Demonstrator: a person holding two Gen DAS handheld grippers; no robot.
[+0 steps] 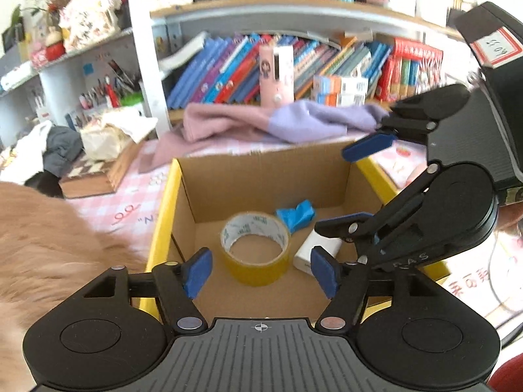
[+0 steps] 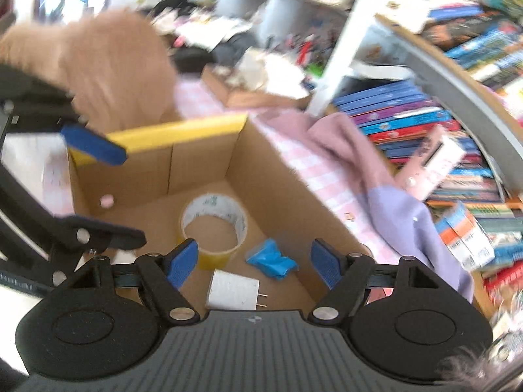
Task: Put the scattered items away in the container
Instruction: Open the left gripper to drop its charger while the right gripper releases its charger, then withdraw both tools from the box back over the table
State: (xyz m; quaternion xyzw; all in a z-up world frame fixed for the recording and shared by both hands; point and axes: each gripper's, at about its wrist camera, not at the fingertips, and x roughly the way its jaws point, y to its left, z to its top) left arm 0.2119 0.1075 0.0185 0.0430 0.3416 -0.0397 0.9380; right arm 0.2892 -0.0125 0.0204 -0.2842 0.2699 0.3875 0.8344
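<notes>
An open cardboard box with yellow rims (image 1: 163,215) (image 2: 176,132) stands on the pink checked cloth. On its floor lie a yellow tape roll (image 1: 256,251) (image 2: 214,228), a crumpled blue piece (image 1: 295,215) (image 2: 271,259) and a white plug charger (image 1: 313,251) (image 2: 233,290). A small pink bit (image 2: 107,201) shows against the box's inner wall. My left gripper (image 1: 260,271) (image 2: 104,189) hangs above the box, open with nothing between its blue pads. My right gripper (image 2: 253,264) (image 1: 356,186) is beside it over the box's right side, also open and holding nothing.
A pink and lilac cloth (image 1: 281,121) (image 2: 385,196) lies behind the box, in front of bookshelves (image 1: 248,65). A fluffy tan sleeve (image 1: 49,235) (image 2: 114,68) is left of the box. A wooden chess case (image 1: 91,176) and a black device (image 1: 490,130) flank the box.
</notes>
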